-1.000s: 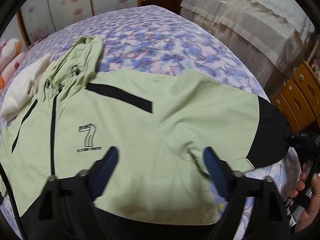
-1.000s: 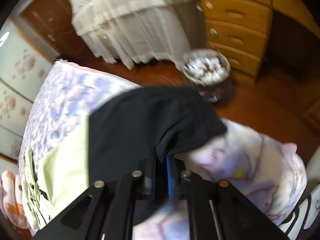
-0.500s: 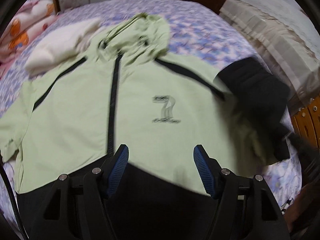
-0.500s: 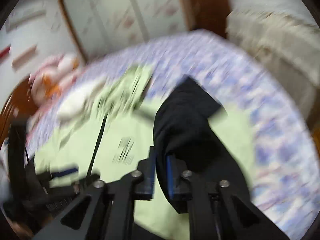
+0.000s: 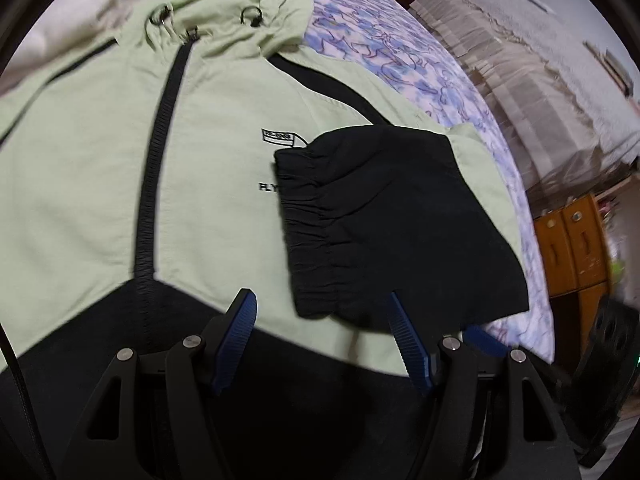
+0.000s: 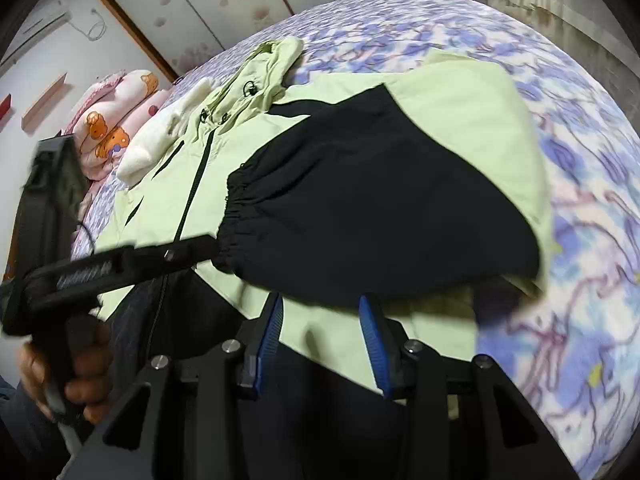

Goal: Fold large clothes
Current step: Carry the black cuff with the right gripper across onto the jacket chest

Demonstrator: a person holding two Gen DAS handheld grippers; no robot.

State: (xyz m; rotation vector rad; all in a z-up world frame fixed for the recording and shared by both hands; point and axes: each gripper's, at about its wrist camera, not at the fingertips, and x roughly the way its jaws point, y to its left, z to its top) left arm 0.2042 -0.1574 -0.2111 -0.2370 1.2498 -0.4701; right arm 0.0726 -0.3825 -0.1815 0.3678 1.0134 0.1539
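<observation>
A pale green hooded jacket [image 5: 100, 168] with a black zip and black hem lies face up on the bed. Its right sleeve, with a black cuff [image 5: 384, 216], is folded across the chest and lies free. The jacket [image 6: 460, 112] and the folded black sleeve end [image 6: 360, 216] show in the right wrist view too. My left gripper [image 5: 322, 304] is open and empty, low over the hem. My right gripper [image 6: 322, 306] is open and empty, just behind the folded sleeve. The left gripper's body [image 6: 120, 268] shows at the left of the right wrist view.
The bed has a purple floral cover [image 6: 580, 240]. A white cloth [image 6: 156, 140] and pink cartoon pillows [image 6: 108, 120] lie near the hood. A cream covered piece of furniture [image 5: 540, 80] and wooden drawers [image 5: 572, 240] stand to the right of the bed.
My right gripper carried the black sleeve end from the bed's edge over the jacket's chest and opened, leaving it there. The left gripper moved closer over the hem, staying open.
</observation>
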